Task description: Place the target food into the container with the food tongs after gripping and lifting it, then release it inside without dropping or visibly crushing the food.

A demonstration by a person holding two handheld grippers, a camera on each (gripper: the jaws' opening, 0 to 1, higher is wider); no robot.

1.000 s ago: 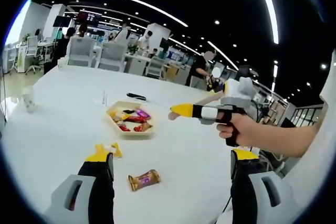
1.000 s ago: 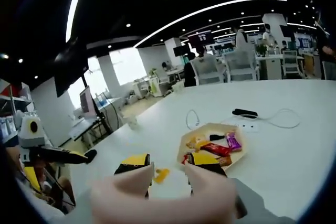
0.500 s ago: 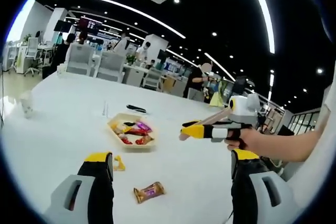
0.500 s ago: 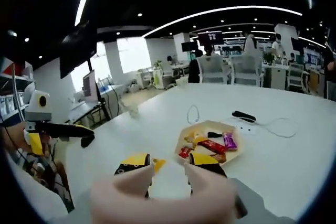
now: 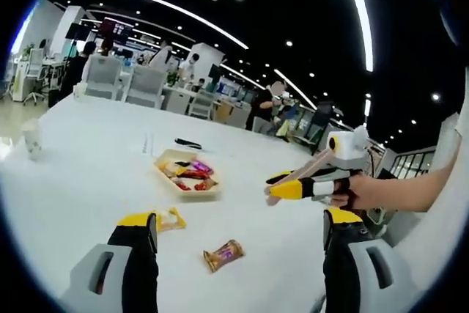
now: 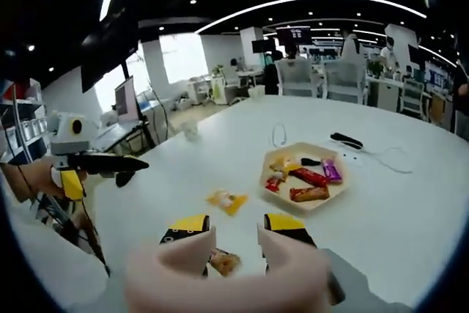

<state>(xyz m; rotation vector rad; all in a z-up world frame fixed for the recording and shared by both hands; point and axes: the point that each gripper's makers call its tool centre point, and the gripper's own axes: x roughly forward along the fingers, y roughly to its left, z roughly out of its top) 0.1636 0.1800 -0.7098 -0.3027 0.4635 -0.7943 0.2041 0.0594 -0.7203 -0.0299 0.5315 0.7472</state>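
**Hidden, cropped or unclear**

In the right gripper view, the brown wrapped snack point(image 6: 223, 262) lies partly hidden between the right gripper point(image 6: 234, 234) jaws. The wrappers in the tray point(image 6: 320, 203) ahead are too small to read. In the left gripper view, the left gripper point(image 5: 238, 236) bodies are cut off below.

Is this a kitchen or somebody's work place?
Most likely a big open office: rows of desks and office chairs, a computer monitor, and long ceiling strip lights above the large white table.

Wrapped snacks fill the tan tray point(image 5: 209, 190); two wrapped snacks point(image 5: 223, 254) lie outside.
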